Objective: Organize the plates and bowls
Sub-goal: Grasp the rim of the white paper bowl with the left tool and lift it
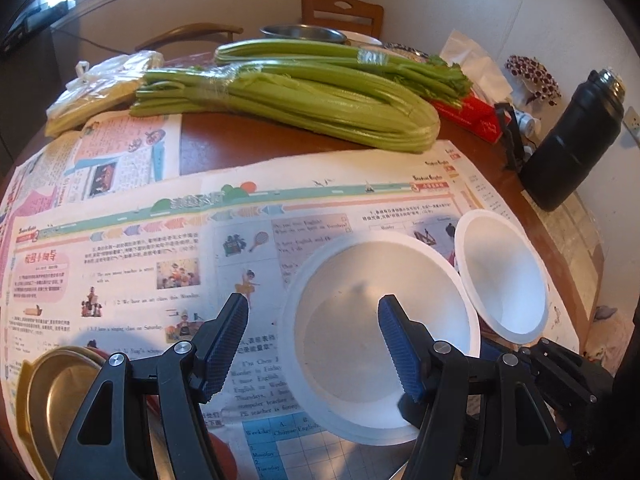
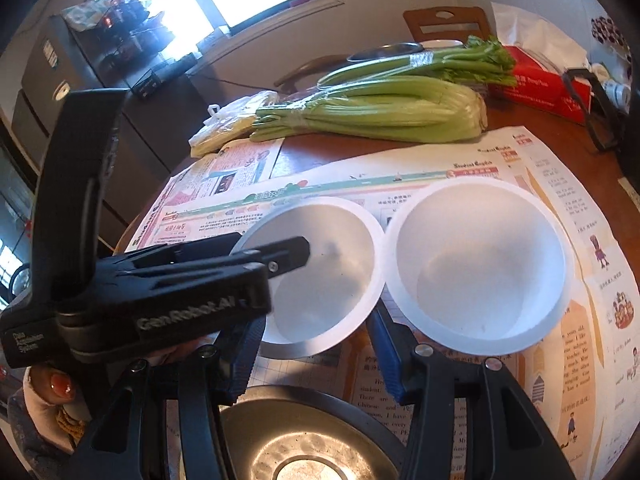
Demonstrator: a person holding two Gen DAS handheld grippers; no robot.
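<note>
Two white bowls stand side by side on the newspaper: the nearer bowl (image 1: 348, 360) (image 2: 332, 284) and the bowl to its right (image 1: 504, 276) (image 2: 480, 260). My left gripper (image 1: 313, 302) is open and straddles the nearer bowl's left rim. One blue pad is outside the bowl and the other inside, and neither presses on it. One of its fingers (image 2: 288, 254) reaches into that bowl. My right gripper (image 2: 314, 318) is open just before the gap between the bowls, with paper showing between its pads. A steel bowl (image 2: 304, 432) lies beneath its finger bases. A brass plate (image 1: 60, 392) sits at the lower left.
Celery bundles (image 1: 300, 92) lie across the table's middle, with a steel basin (image 1: 300, 34) behind them. A red tissue box (image 1: 476, 114) and a black flask (image 1: 572, 144) stand at the right near the table's edge. A hand (image 2: 60, 384) grips the left tool.
</note>
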